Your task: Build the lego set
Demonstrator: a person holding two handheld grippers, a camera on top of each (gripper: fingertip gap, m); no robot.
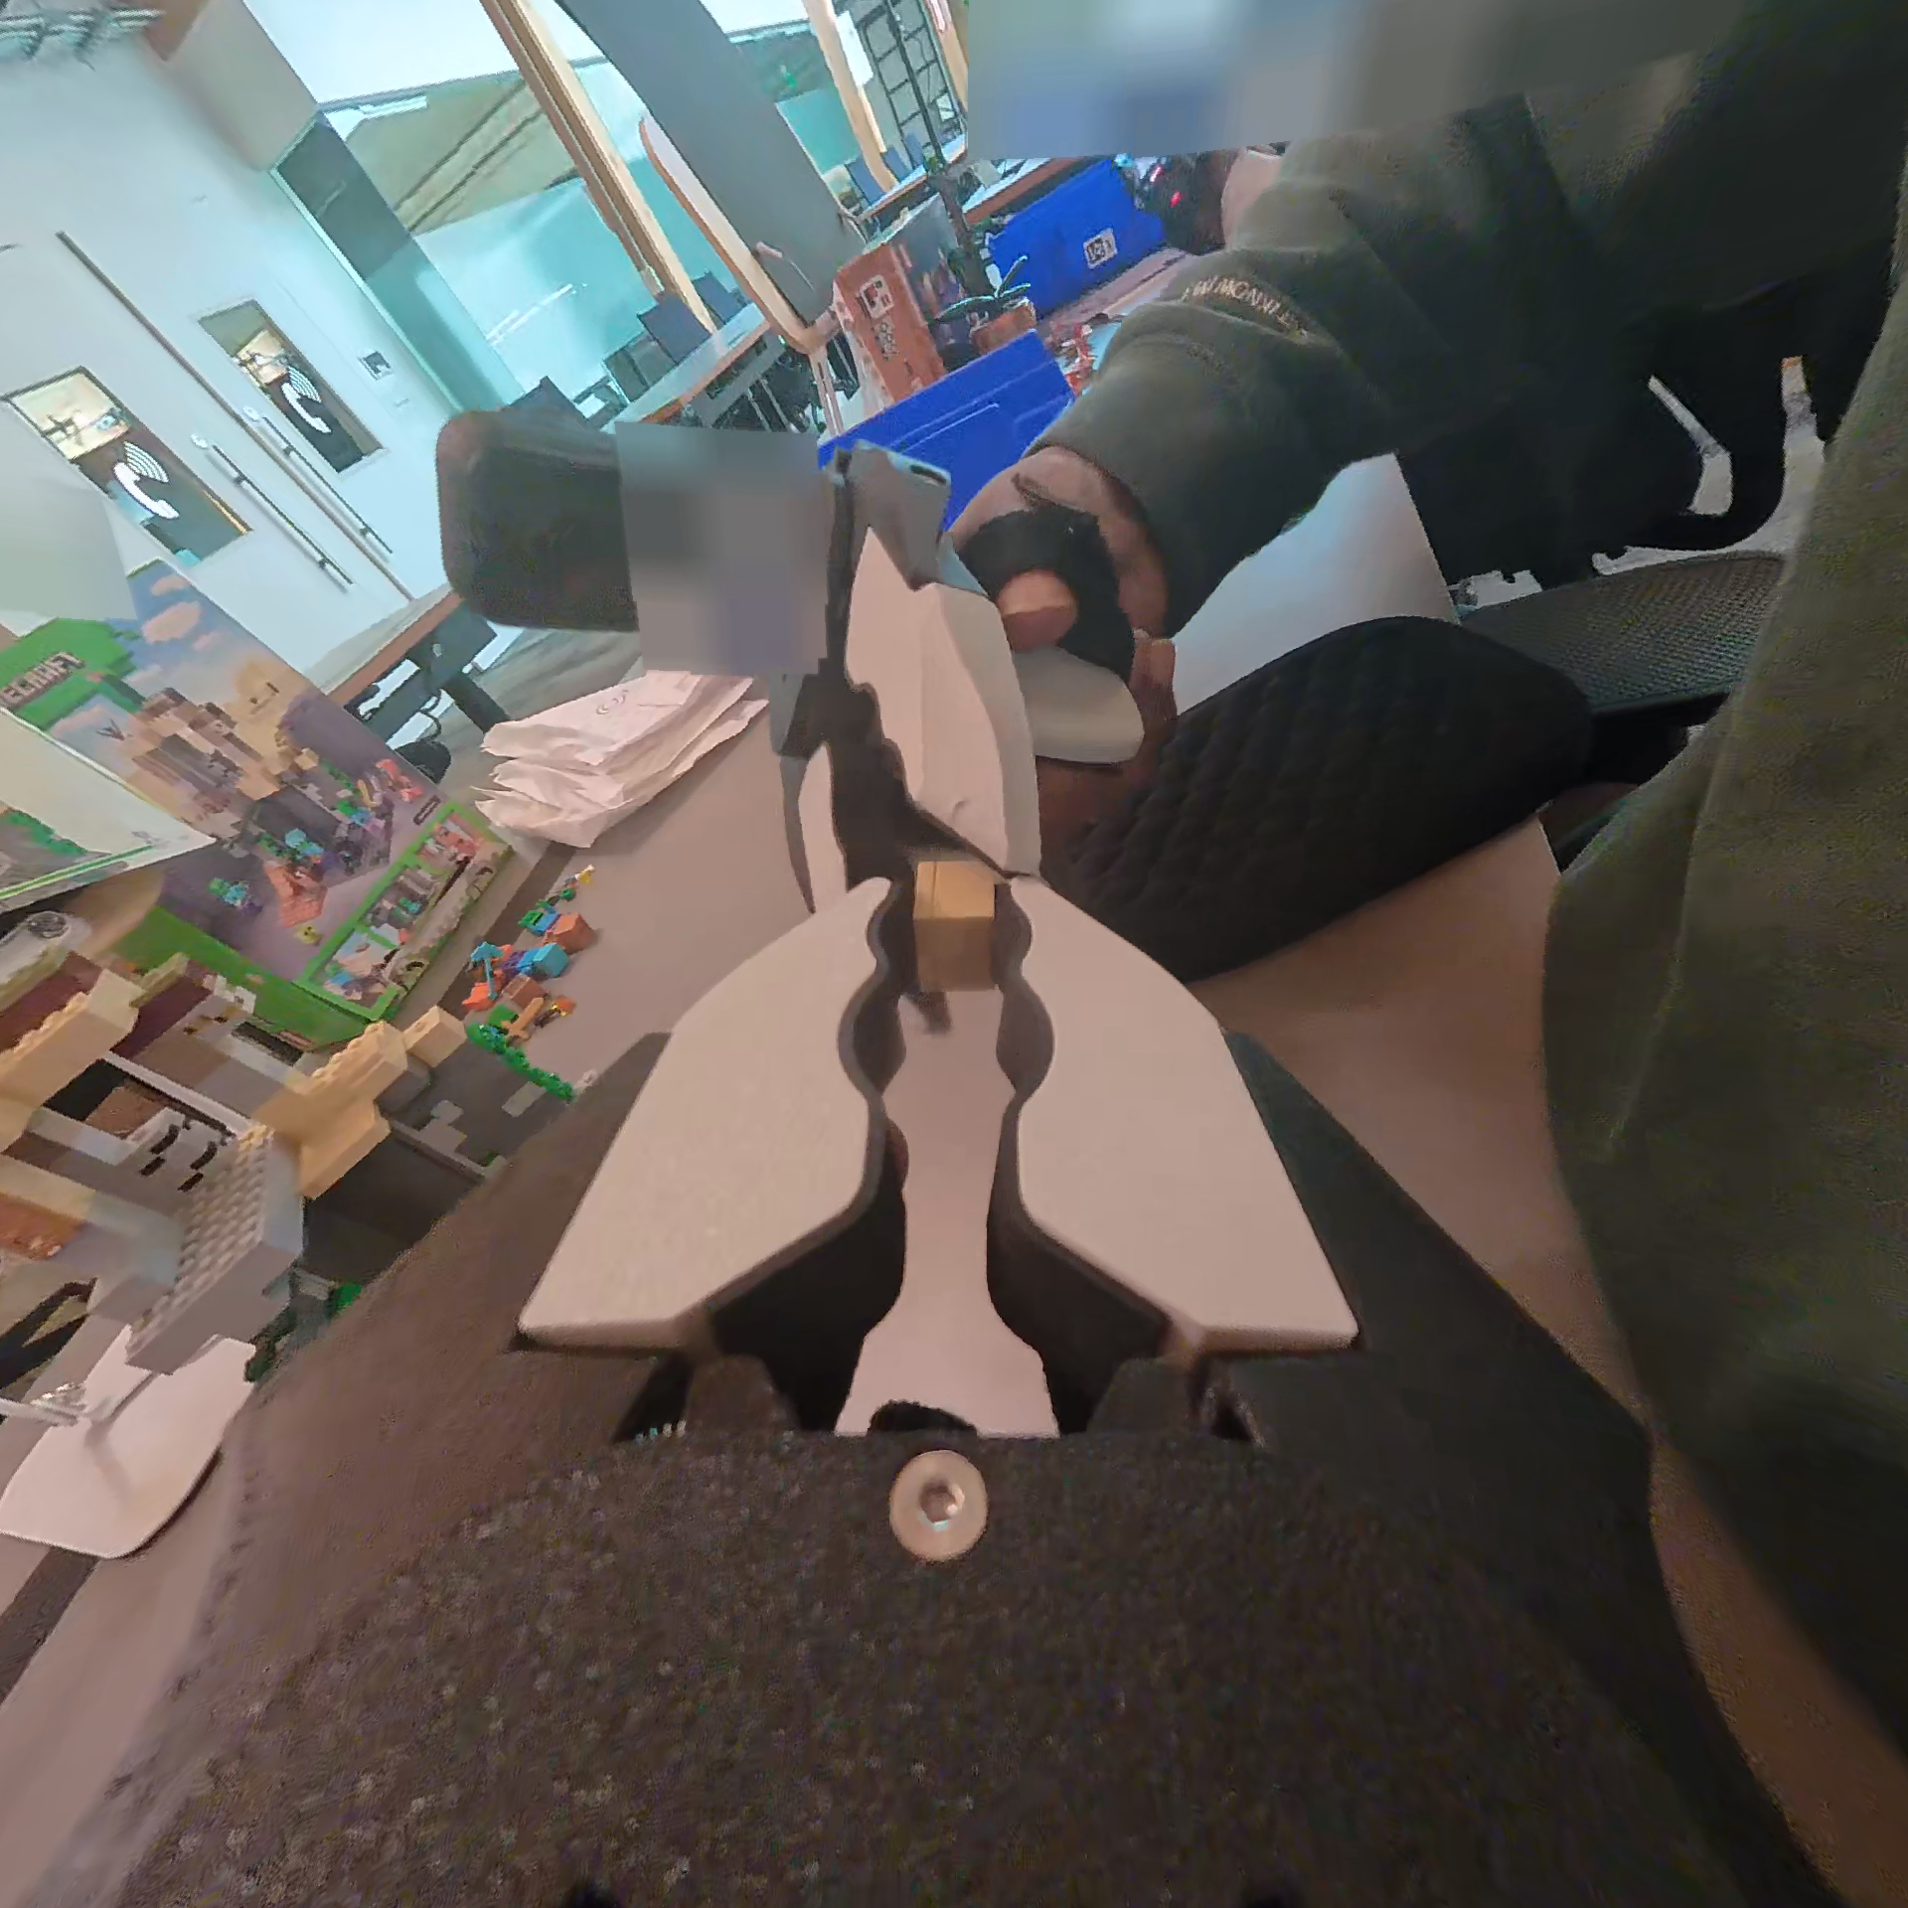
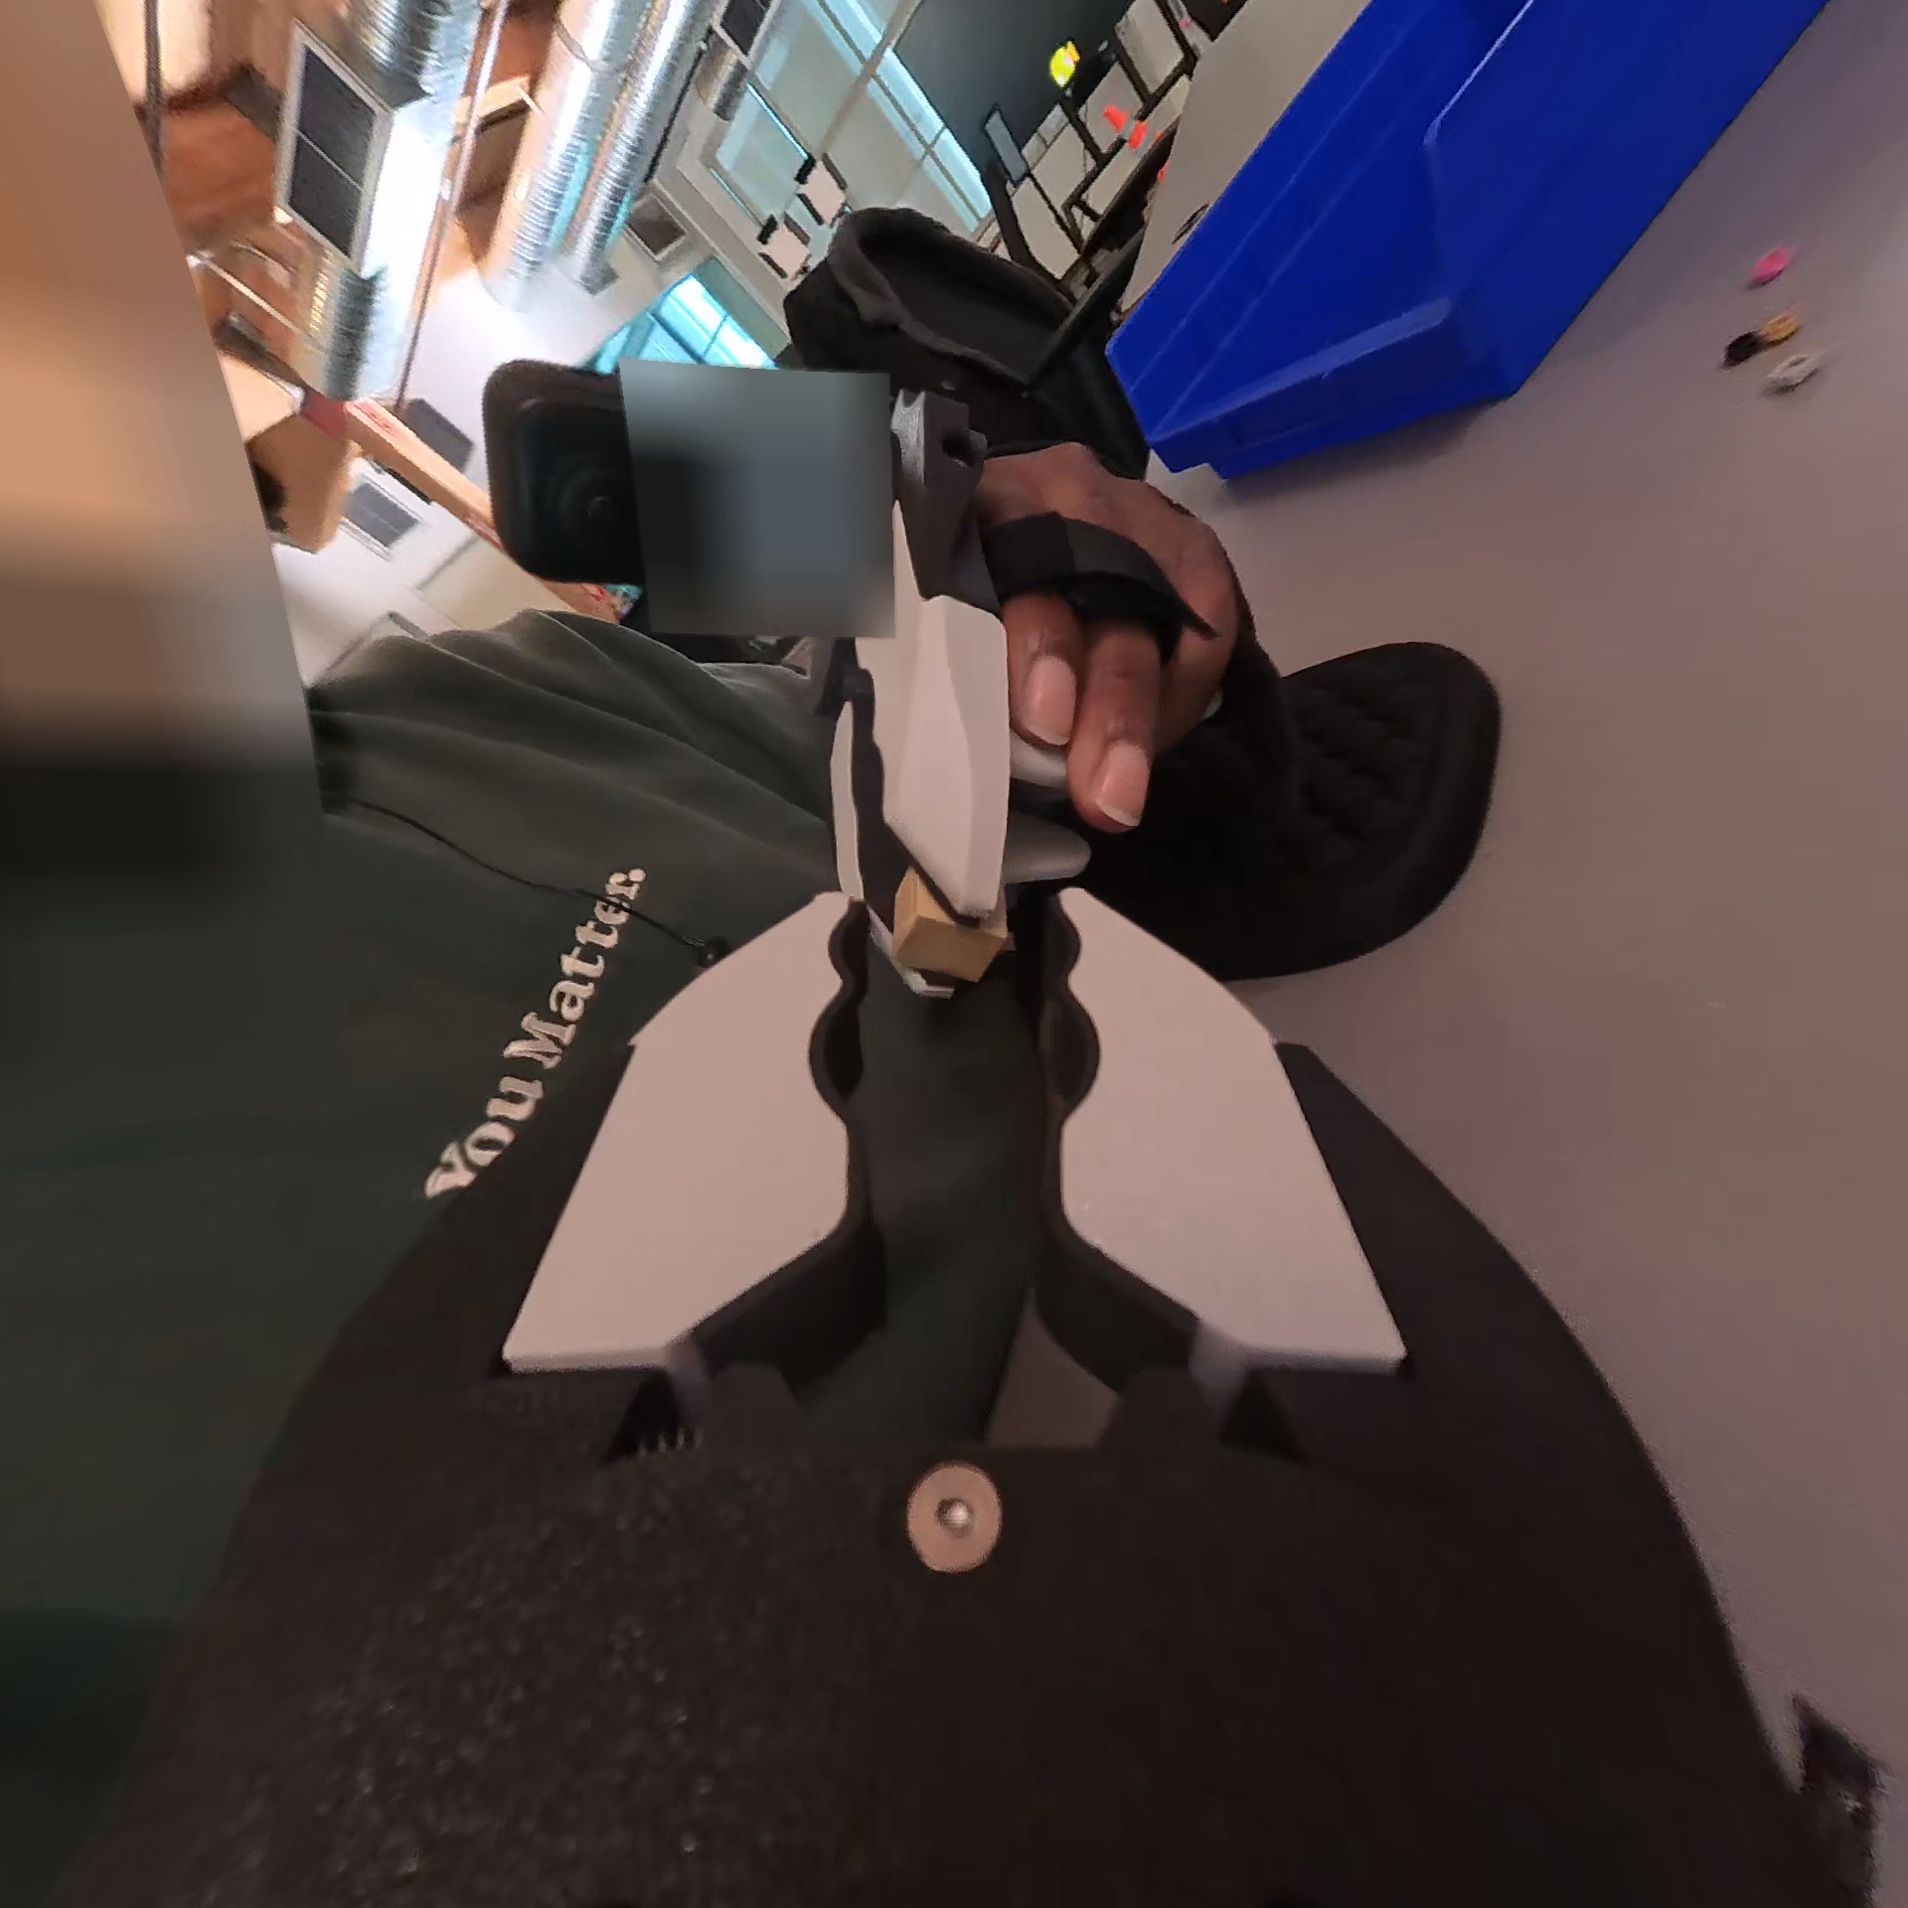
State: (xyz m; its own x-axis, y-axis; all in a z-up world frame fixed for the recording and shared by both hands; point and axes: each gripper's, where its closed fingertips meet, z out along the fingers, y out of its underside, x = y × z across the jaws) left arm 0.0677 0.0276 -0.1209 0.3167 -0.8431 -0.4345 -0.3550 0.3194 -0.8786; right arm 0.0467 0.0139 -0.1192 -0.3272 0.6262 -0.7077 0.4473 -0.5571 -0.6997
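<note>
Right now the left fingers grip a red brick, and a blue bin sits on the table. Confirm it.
Not quite: the brick in the left fingers is tan, not red, as the left wrist view shows. The blue bin does sit on the table.

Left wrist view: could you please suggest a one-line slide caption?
Left gripper pinching a tan brick, right gripper facing it tip to tip, Lego build at left.

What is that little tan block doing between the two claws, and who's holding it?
The tan brick sits at the fingertips of both claws. The left claw pinches its sides; the right claw seems to touch it, grip unclear.
</note>
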